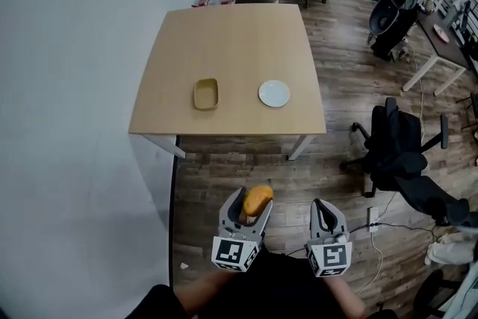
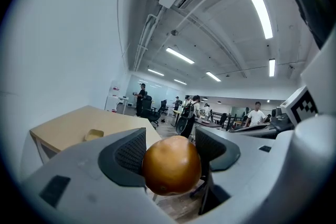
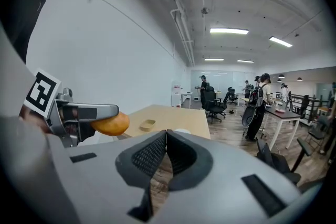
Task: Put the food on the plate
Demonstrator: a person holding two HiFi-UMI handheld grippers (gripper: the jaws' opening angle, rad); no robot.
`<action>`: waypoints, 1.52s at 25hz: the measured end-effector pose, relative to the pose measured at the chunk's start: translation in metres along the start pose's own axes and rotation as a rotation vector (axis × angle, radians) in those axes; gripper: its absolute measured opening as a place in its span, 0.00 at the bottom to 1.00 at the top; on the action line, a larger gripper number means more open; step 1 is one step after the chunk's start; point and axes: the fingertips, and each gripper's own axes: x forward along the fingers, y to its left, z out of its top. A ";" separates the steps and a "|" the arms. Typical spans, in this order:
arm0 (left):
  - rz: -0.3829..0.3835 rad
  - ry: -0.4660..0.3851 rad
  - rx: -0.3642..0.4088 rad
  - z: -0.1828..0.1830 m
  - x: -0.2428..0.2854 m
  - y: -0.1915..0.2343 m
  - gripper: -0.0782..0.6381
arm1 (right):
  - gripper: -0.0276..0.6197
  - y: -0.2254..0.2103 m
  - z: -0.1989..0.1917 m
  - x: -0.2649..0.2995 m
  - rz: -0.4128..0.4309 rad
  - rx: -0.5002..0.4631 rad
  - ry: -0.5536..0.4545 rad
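Both tools held low at 6 o'clock over dark wood-plank floor, side by side, aimed toward 12. Left tool clamped on glossy orange-brown oval food piece, pads on both flanks. Right tool closed, nothing between jaws. At 12: light wooden rectangular bench, carrying round white plate, tan rectangular dish at its 9, well apart. Black office chair at 3; white wall at 9.

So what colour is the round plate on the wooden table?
White; the round plate shows best in head view.

An office: swivel chairs, desks (strip lights overhead).
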 end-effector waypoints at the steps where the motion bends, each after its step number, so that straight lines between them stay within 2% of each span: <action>1: -0.003 0.001 -0.004 0.002 0.008 0.010 0.52 | 0.14 0.001 0.006 0.011 -0.001 -0.002 0.000; 8: -0.025 0.006 -0.020 0.016 0.056 0.065 0.52 | 0.14 -0.012 0.036 0.070 -0.048 -0.008 -0.001; 16: -0.040 -0.010 -0.020 0.020 0.086 0.098 0.52 | 0.14 -0.015 0.042 0.094 -0.083 -0.042 0.013; 27: 0.004 -0.018 0.004 0.020 0.126 0.124 0.52 | 0.14 -0.021 0.059 0.140 -0.048 -0.040 -0.048; 33: 0.018 0.011 0.024 0.016 0.175 0.136 0.52 | 0.14 -0.043 0.066 0.185 -0.024 -0.010 -0.075; 38: 0.030 0.068 0.019 0.009 0.228 0.148 0.52 | 0.14 -0.068 0.080 0.231 -0.003 0.006 -0.071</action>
